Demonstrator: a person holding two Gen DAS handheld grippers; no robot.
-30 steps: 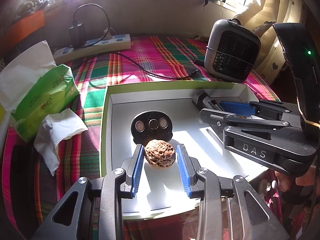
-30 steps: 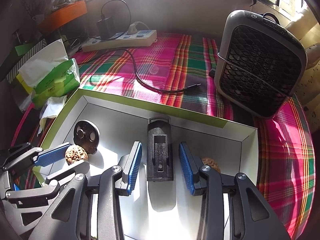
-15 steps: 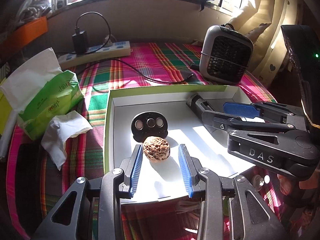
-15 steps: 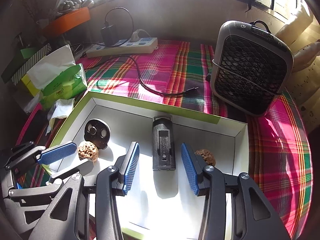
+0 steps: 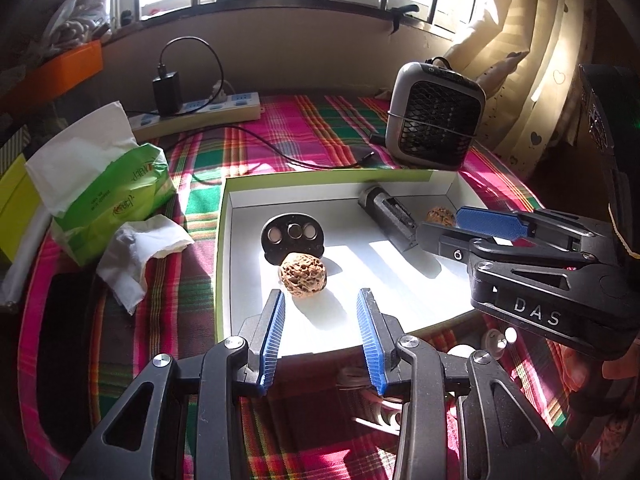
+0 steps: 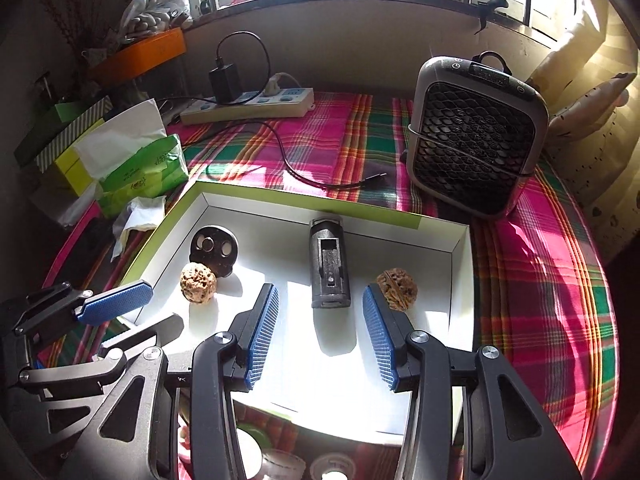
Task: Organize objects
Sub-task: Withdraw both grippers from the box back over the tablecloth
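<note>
A white shallow box with a green rim (image 5: 222, 248) (image 6: 460, 276) lies on the plaid cloth. In it are a walnut (image 5: 303, 276) (image 6: 198, 282), a black disc with three holes (image 5: 293, 238) (image 6: 213, 249), a black rectangular device (image 5: 388, 218) (image 6: 329, 268) and a second walnut (image 5: 439, 215) (image 6: 397, 283). My left gripper (image 5: 320, 308) is open and empty, just short of the first walnut. My right gripper (image 6: 318, 312) is open and empty, just short of the black device.
A small black-grilled fan (image 5: 434, 126) (image 6: 474, 136) stands at the back right. A power strip with charger and cable (image 5: 200, 110) (image 6: 248, 102) lies at the back. A green tissue pack (image 5: 108, 196) (image 6: 136, 168) and a crumpled tissue (image 5: 140, 250) lie left of the box.
Both grippers have drawn back and up from the box. The walnut that lay between the left fingers now lies free ahead of them; the black device lies ahead of the right fingers.
</note>
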